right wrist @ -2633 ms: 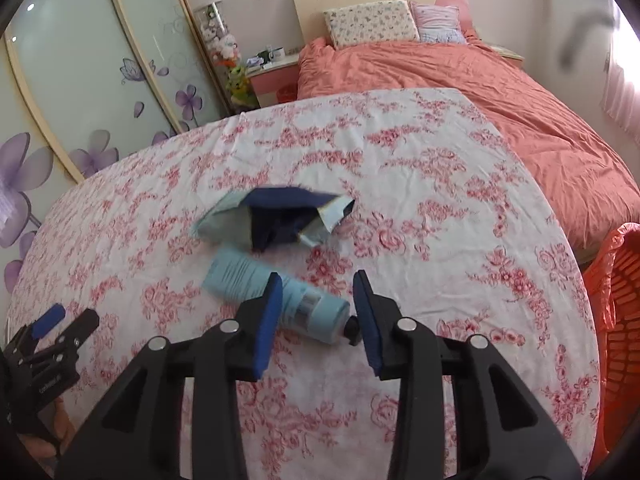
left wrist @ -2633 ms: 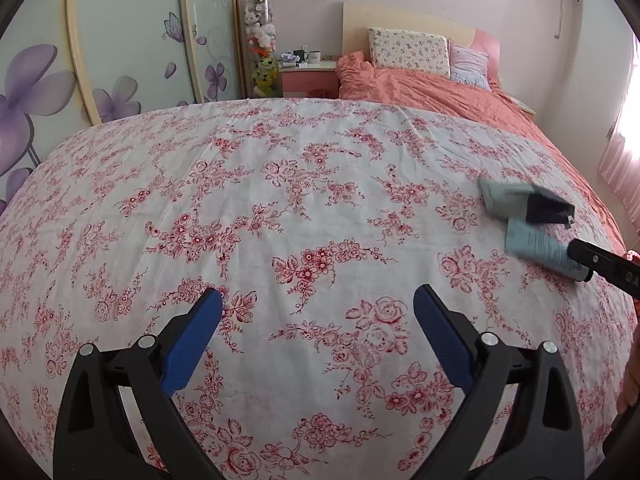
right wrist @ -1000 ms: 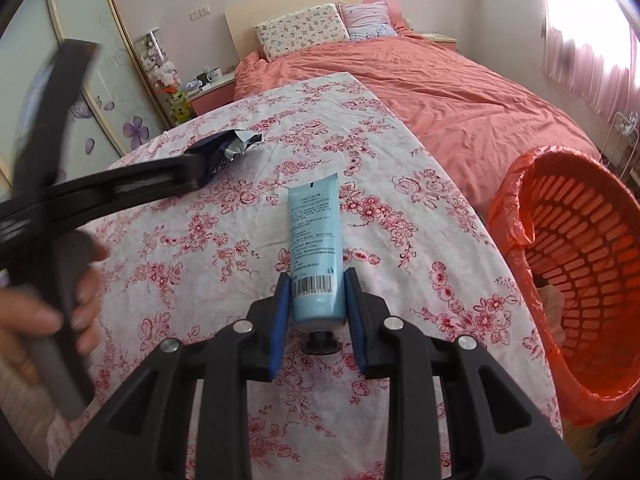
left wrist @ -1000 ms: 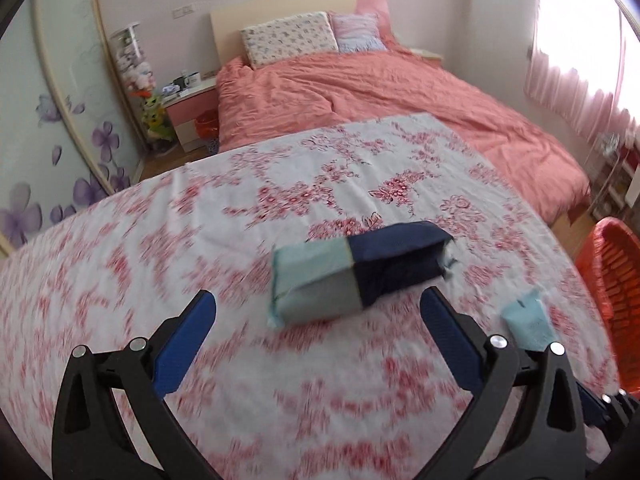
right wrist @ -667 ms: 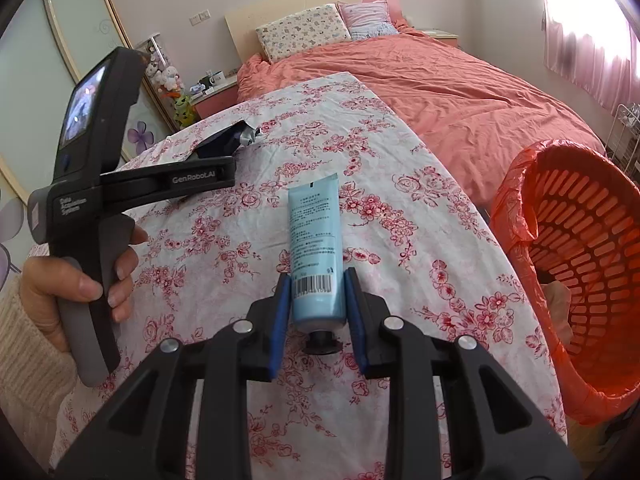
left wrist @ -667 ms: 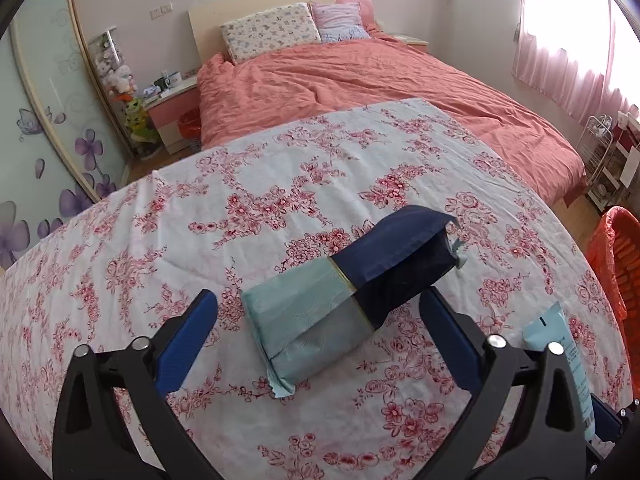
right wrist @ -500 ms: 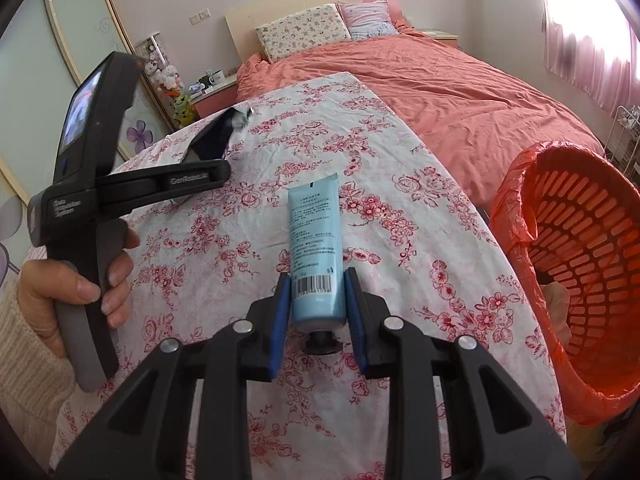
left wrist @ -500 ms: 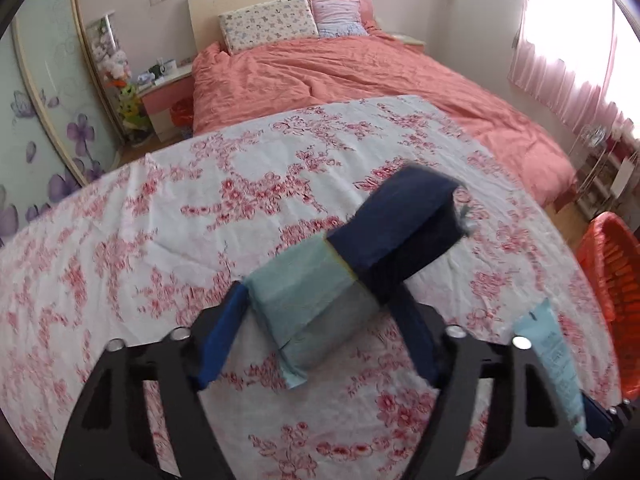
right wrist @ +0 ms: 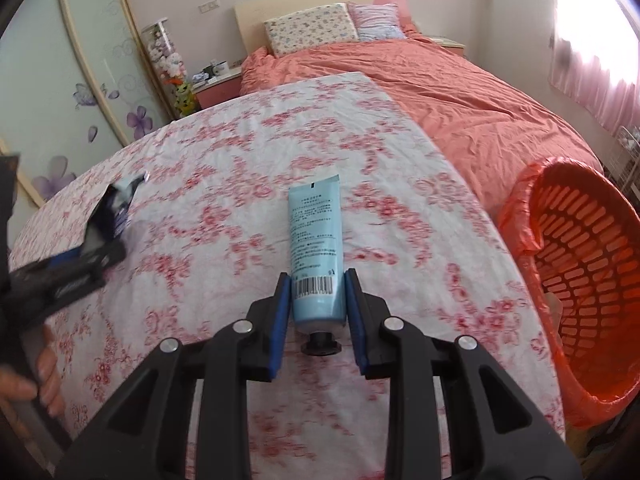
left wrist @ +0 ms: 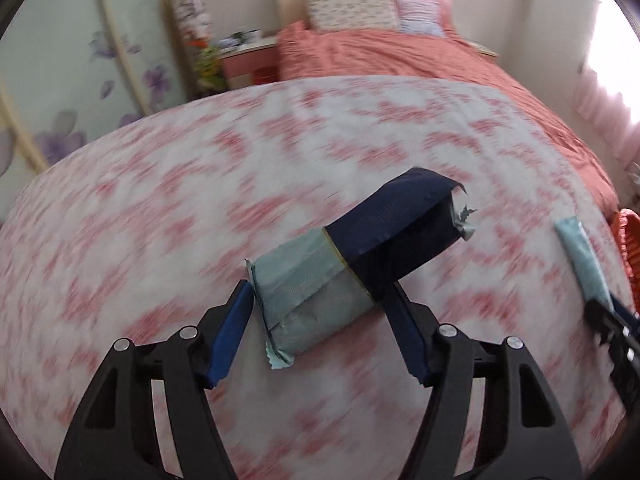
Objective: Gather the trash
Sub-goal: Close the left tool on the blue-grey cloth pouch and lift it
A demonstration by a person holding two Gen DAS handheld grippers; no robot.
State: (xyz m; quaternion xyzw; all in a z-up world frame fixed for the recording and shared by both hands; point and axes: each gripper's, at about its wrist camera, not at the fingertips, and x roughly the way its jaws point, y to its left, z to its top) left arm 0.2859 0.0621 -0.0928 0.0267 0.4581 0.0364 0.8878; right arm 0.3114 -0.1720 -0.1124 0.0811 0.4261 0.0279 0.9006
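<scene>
Clamping teal-and-navy wrapper [left wrist: 352, 260] mid-frame, left gripper [left wrist: 320, 336] half-wide; right gripper [right wrist: 316, 312] pinches blue tube [right wrist: 317, 248], orange basket [right wrist: 580, 280] at right edge.

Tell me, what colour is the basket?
The basket is orange, seen best in the right wrist view.

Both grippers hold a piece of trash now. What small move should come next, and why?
Probably carry the right gripper sideways to the orange basket and open it over the rim. It is clamped on the blue tube, and the basket stands just beyond the edge of the flowered cloth. The left gripper, shut on the blue wrapper, is farther from the basket and can follow.
</scene>
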